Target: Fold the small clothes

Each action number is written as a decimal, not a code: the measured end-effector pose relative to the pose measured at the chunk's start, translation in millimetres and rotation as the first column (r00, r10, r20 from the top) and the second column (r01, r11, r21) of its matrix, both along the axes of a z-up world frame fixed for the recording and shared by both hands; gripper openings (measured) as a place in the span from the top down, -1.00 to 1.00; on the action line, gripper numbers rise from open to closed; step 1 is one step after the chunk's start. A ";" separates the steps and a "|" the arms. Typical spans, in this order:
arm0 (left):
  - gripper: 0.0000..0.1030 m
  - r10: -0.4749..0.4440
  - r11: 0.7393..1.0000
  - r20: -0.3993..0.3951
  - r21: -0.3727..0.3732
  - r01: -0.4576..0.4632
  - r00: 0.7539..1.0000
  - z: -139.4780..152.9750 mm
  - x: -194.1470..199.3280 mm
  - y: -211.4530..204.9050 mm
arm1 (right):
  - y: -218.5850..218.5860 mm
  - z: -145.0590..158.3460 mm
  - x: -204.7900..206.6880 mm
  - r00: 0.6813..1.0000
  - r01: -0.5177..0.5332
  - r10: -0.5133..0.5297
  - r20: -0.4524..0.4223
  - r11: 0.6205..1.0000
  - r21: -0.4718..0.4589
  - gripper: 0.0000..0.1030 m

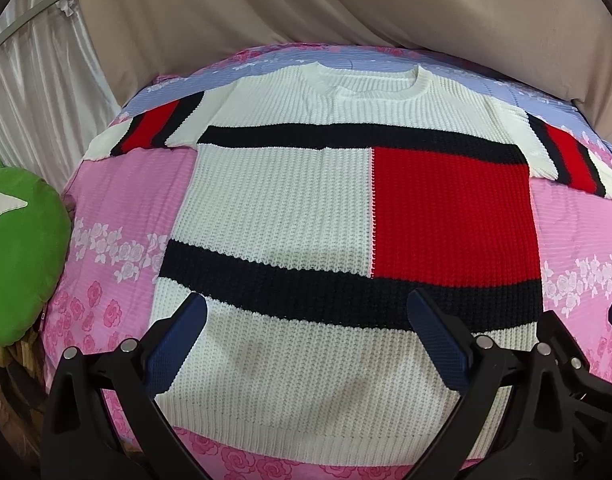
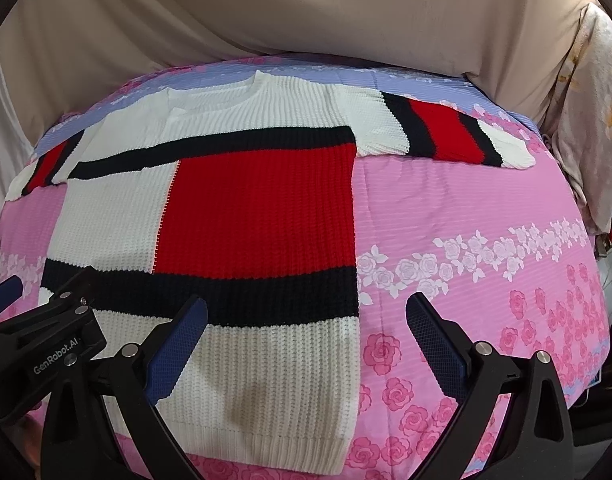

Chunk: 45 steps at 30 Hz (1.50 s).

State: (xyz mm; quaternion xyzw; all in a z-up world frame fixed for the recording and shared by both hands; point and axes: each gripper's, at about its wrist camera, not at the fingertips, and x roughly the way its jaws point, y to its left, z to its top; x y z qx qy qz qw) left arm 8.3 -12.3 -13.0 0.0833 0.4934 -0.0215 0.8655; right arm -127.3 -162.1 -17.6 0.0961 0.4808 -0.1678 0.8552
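A white knit sweater (image 1: 289,204) with black bands and a red block lies flat, front up, on a pink floral bedspread (image 1: 117,208), sleeves spread to both sides. My left gripper (image 1: 306,312) is open and empty above the sweater's lower white part. In the right wrist view the sweater (image 2: 249,216) fills the left and middle. My right gripper (image 2: 306,312) is open and empty over the sweater's lower right edge, its right finger over bare bedspread (image 2: 466,208). The left gripper's body (image 2: 53,340) shows at lower left.
A green cushion (image 1: 21,256) lies off the bed's left edge. A beige sheet (image 1: 306,8) hangs behind the bed. A pale floral cloth (image 2: 590,112) hangs at the far right. The right gripper's frame (image 1: 578,364) shows at lower right in the left wrist view.
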 end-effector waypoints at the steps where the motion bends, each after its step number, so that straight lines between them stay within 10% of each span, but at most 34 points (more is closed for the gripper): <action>1: -0.90 0.001 1.000 0.000 0.001 -0.001 1.000 -0.2 0.4 -0.1 | 0.1 -0.3 0.3 1.000 -0.001 0.001 -0.001 1.000 0.002 -0.90; 45: -0.90 0.004 1.000 0.000 0.018 -0.004 1.000 -1.0 12.7 -5.1 | -4.3 -3.3 13.3 1.000 0.002 -0.002 -0.018 1.000 0.003 -0.90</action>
